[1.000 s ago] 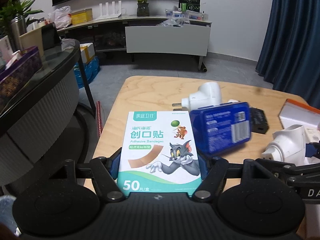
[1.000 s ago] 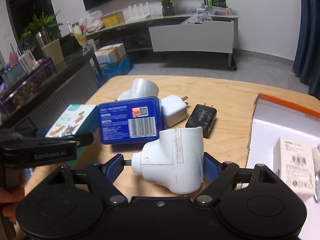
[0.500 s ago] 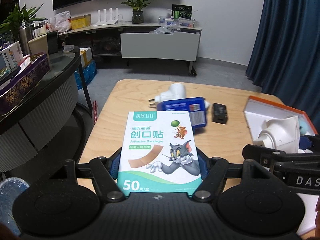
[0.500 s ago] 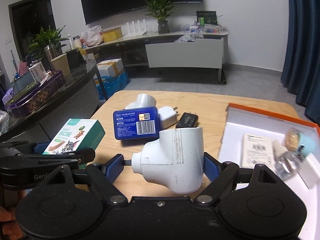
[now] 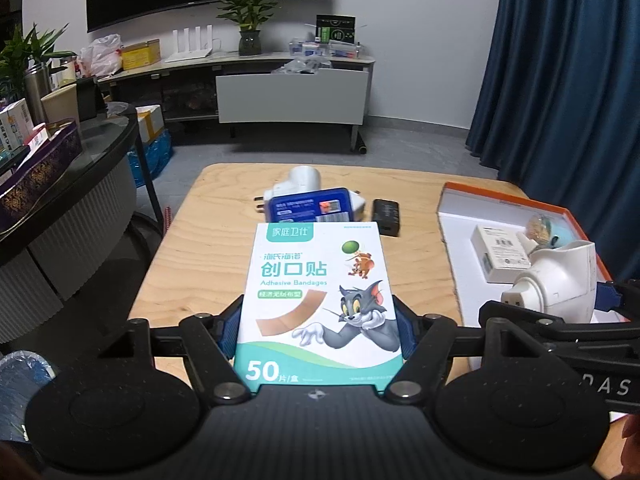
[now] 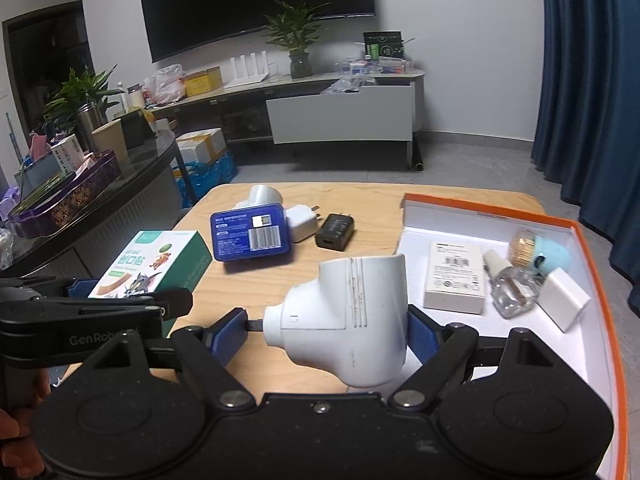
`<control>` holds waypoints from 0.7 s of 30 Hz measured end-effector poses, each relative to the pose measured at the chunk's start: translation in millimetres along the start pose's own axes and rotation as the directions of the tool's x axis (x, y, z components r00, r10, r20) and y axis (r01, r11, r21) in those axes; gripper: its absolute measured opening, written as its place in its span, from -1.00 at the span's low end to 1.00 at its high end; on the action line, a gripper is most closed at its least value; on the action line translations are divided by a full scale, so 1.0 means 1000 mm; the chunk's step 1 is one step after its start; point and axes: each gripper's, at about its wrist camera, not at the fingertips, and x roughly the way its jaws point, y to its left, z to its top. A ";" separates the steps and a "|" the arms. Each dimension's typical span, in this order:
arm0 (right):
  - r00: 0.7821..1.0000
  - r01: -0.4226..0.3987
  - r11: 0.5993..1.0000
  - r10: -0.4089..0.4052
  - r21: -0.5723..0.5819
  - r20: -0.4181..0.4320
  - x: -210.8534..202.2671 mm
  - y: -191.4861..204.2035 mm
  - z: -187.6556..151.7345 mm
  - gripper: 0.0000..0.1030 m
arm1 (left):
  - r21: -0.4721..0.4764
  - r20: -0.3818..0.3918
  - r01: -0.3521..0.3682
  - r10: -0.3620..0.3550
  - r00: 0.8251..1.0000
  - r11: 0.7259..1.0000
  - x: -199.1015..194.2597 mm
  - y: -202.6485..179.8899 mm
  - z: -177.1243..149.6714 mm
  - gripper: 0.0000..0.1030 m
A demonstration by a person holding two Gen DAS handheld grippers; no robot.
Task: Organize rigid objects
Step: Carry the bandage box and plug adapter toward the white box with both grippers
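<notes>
My left gripper [image 5: 318, 326] is shut on a white and green bandage box [image 5: 318, 296] held above the wooden table [image 5: 192, 264]; the box also shows in the right wrist view [image 6: 152, 264]. My right gripper [image 6: 326, 328] is shut on a white plug-in device [image 6: 348, 316], held near the left edge of the orange-rimmed white tray [image 6: 596, 280]; the device also shows in the left wrist view [image 5: 556, 284]. On the table lie a blue tin [image 6: 250, 232], a second white plug-in device [image 6: 262, 196], a white charger [image 6: 302, 222] and a black charger [image 6: 335, 232].
The tray holds a white carton [image 6: 456, 276], a clear bottle [image 6: 510, 288], a small white box [image 6: 564, 304] and a light blue item [image 6: 554, 256]. A dark curved counter [image 6: 120, 184] stands left of the table. A blue curtain [image 6: 592, 80] hangs at right.
Both grippers have pulled back and risen with their loads. The table items look farther away and the tray has come fully into view.
</notes>
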 end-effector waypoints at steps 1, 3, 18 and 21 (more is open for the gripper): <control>1.000 0.002 1.000 -0.002 0.004 0.001 -0.002 -0.002 -0.001 0.90 | 0.002 0.000 0.004 -0.004 1.000 1.000 -0.002 -0.003 -0.002 0.39; 1.000 0.010 1.000 -0.010 0.010 0.003 -0.005 -0.005 -0.003 0.90 | 0.006 0.000 0.014 -0.014 1.000 1.000 -0.005 -0.007 -0.003 0.39; 0.998 0.058 0.997 -0.059 0.049 0.019 -0.025 -0.027 -0.011 0.90 | 0.041 -0.006 0.063 -0.062 0.998 0.997 -0.011 -0.031 -0.007 0.39; 0.997 0.068 0.996 -0.070 0.055 0.022 -0.029 -0.032 -0.013 0.90 | 0.051 -0.005 0.070 -0.070 0.998 0.996 -0.012 -0.037 -0.007 0.39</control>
